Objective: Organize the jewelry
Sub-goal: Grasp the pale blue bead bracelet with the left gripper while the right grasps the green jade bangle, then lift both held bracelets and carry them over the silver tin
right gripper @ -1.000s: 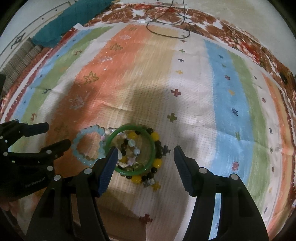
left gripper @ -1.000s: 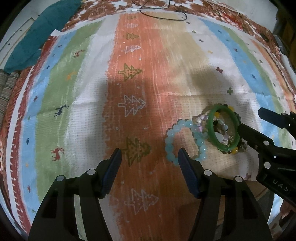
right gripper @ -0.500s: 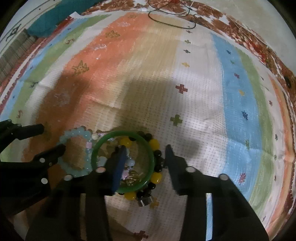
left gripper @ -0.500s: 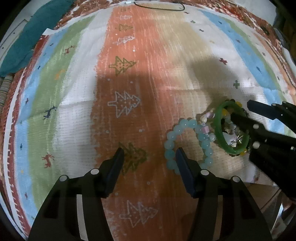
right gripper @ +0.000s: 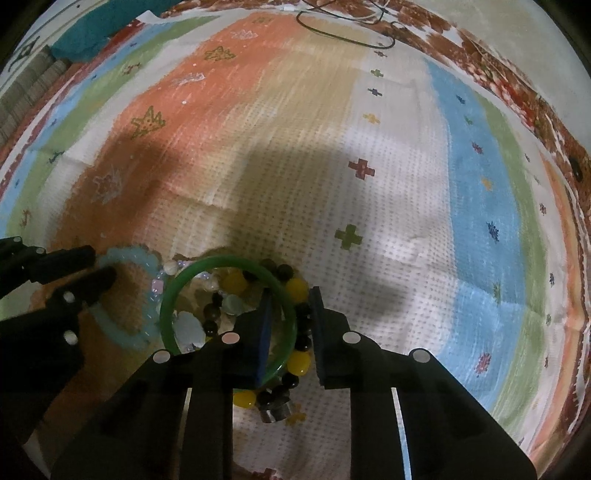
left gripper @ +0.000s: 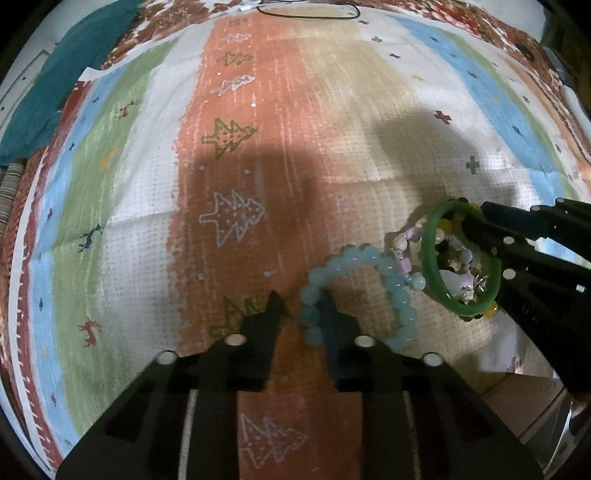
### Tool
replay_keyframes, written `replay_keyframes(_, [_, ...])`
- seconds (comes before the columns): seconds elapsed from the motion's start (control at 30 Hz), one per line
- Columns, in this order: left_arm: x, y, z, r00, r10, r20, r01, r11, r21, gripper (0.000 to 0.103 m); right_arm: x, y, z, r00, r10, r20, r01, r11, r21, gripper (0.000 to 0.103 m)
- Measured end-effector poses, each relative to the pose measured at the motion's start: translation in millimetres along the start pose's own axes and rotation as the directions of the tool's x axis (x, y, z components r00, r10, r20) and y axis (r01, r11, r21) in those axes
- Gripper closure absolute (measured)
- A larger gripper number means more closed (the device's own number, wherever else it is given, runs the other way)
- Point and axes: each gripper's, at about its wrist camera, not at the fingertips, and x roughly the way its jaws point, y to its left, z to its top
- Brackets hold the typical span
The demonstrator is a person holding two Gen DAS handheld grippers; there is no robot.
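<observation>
Looking down your left tongs (left gripper: 299, 308), you see them closing in on the near-left arc of the pale blue bead bracelet (left gripper: 397, 286); the jaws have just been narrowing, and a few beads sit between the tips, pinched as far as the view lets you tell. The bracelet lies flat on the striped cloth (left gripper: 147, 229), over the orange stripe's edge. Just to its right a string of pink and white beads (left gripper: 406, 254) touches it and runs on into the heap. The green bangle (left gripper: 430, 258) is tilted up on that heap of mixed beads, and your right tongs (left gripper: 480, 232) reach into it from the right edge. A teal cloth (left gripper: 59, 85) is bunched at the far left and a black cord (left gripper: 306, 13) lies along the far edge.

Through the right view, your right tongs (right gripper: 290, 314) have just been drawing together and now clamp the right side of the green bangle (right gripper: 177, 291), one pad inside the ring and one outside. Yellow and black beads (right gripper: 297, 363) of another bracelet lie under and beside that rim, also between the pads. Inside the ring sit pale stones and darker beads. The blue bracelet (right gripper: 125, 341) lies to the left, with your left tongs (right gripper: 99, 267) on its far arc. The black cord (right gripper: 343, 35) loops at the top.
</observation>
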Motion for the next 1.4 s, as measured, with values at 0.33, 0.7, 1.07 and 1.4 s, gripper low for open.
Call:
replay_keyframes(0.33, [-3, 1, 0, 1.0, -0.015, 0.0, 0.015, 1.0, -0.018, 0.092, -7, 4, -4, 1.0, -0.003, 0.006, 0.003, 1.0, -0.013, 0.094])
replay_keyframes(0.7, [-17, -2, 0, 0.999, -0.03, 0.021, 0.03, 0.999, -0.026, 0.092, -18, 0, -7, 0.999, 0.025, 0.028, -0.025, 1.0, 0.019, 0.095])
replay_keyframes(1.07, [-45, -6, -4, 0.995, -0.058, 0.082, 0.061, 0.998, -0.027, 0.092, -31, -12, -13, 0.999, 0.021, 0.05, -0.024, 0.998, 0.056, 0.095])
replay_keyframes(1.4, [-72, -16, -6, 0.988, -0.08, 0.135, 0.083, 0.996, -0.018, 0.092, -55, -22, -18, 0.994, 0.042, 0.097, -0.052, 0.994, 0.1, 0.095])
